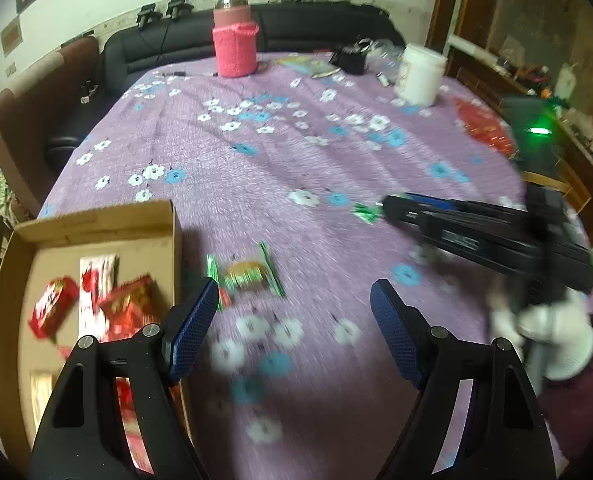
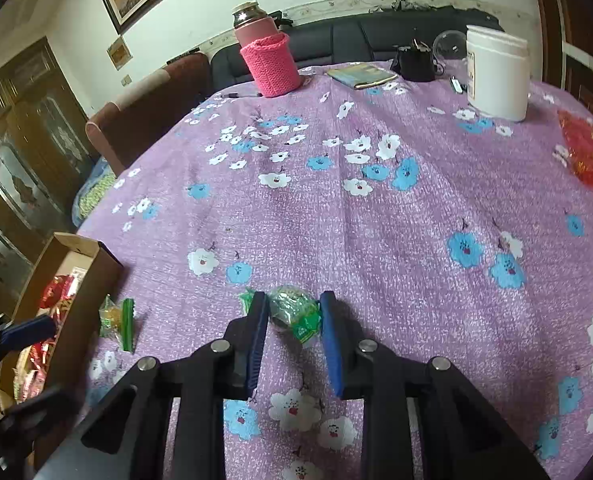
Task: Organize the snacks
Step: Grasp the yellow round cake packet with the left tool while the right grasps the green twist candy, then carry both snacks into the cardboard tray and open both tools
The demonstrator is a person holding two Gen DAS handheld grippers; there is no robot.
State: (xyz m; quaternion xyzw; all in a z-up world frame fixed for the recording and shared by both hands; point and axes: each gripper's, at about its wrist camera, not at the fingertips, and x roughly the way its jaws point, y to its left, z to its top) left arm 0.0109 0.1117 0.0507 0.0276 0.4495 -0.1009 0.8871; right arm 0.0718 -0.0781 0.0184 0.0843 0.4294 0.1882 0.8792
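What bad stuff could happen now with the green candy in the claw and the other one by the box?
1. The right claw pinches the green candy by its crinkly wrapper, so it might slip out when lifted.
2. The second green candy lies right beside the cardboard box wall; the open left claw could bump the box while reaching for it.
3. Both claws are close and might collide.
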